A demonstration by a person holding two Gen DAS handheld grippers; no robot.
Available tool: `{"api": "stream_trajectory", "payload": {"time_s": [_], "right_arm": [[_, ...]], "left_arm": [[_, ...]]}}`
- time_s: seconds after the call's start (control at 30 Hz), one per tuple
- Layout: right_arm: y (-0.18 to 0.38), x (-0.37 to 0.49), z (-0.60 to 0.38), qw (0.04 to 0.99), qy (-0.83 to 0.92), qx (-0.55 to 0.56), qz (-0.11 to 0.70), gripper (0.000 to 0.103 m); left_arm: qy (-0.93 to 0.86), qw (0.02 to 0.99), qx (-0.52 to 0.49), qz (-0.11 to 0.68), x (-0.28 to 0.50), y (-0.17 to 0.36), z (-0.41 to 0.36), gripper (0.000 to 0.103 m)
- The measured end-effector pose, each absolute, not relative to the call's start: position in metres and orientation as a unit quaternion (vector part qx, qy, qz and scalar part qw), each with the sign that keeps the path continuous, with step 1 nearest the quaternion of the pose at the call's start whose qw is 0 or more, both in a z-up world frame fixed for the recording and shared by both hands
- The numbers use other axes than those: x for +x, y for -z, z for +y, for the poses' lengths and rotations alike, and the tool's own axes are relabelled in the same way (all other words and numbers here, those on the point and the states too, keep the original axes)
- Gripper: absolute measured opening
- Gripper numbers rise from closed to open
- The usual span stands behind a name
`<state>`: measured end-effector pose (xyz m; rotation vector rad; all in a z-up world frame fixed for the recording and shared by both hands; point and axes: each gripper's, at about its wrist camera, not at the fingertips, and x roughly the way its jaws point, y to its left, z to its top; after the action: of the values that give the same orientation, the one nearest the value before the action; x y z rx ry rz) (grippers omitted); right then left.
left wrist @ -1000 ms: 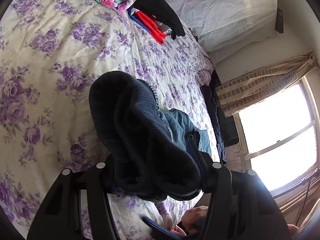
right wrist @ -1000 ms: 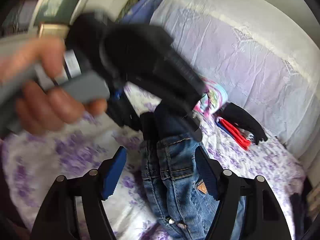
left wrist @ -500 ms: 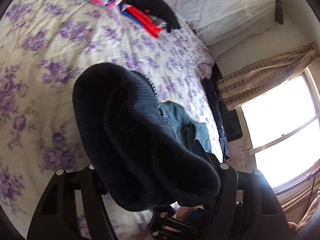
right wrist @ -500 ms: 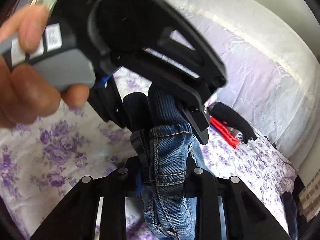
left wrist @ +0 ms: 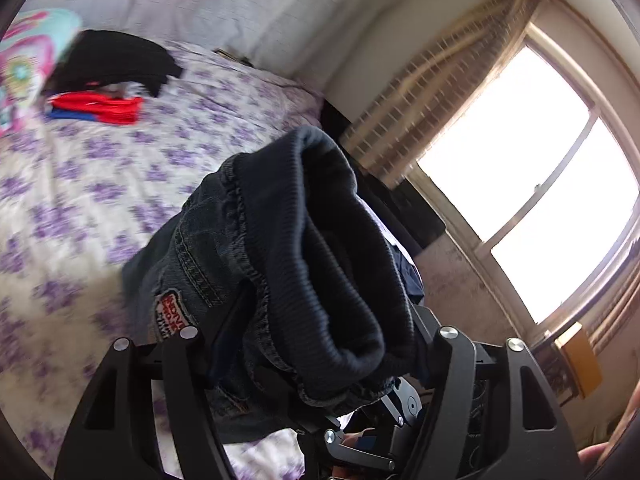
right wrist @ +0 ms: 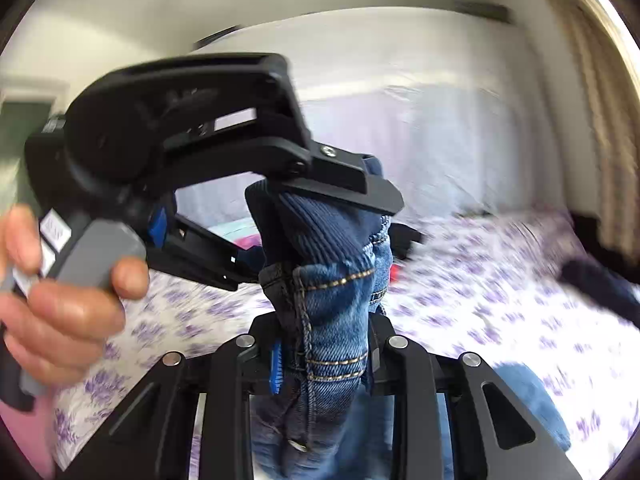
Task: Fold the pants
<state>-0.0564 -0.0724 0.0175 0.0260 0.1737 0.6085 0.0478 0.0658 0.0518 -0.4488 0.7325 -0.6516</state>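
Blue denim pants (left wrist: 208, 264) with a dark ribbed knit waistband (left wrist: 332, 256) hang lifted above the bed. My left gripper (left wrist: 316, 344) is shut on the ribbed waistband, which fills the gap between its fingers. In the right wrist view my right gripper (right wrist: 324, 356) is shut on the denim (right wrist: 336, 320) just below the ribbed band (right wrist: 320, 228). The left gripper (right wrist: 192, 152), held in a hand, clamps the band right above it. The pant legs hang down out of sight.
The bed has a purple-flowered sheet (left wrist: 120, 152). Folded black, red and blue clothes (left wrist: 108, 80) and a colourful quilt (left wrist: 24, 72) lie near the white pillows (left wrist: 224, 4). A bright window (left wrist: 532, 188) with a curtain is at the right. Dark clothing (right wrist: 600, 284) lies at the bed's right edge.
My right gripper closed on the denim waistband. Both grippers lifted and swung the pants upward, so the views now face the headboard and window.
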Motion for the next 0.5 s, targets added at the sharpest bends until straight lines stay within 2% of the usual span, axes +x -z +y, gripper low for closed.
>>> {"api": "stream_trajectory", "payload": {"time_s": [0.17, 0.37, 0.5], "right_arm": [[0.010, -0.026, -0.137, 0.946, -0.271, 0.107, 0.143, 0.028], [0.069, 0.022, -0.192, 0.888, -0.297, 0.261, 0.234, 0.029], [0.095, 0.038, -0.209, 0.847, -0.306, 0.334, 0.276, 0.030]], "left_arm": [[0.314, 0.844, -0.184, 0.394, 0.088, -0.025, -0.007, 0.066], [0.257, 0.856, -0.101, 0.437, 0.116, 0.018, -0.071, 0.066], [0.241, 0.862, -0.047, 0.444, 0.116, 0.035, -0.098, 0.072]]}}
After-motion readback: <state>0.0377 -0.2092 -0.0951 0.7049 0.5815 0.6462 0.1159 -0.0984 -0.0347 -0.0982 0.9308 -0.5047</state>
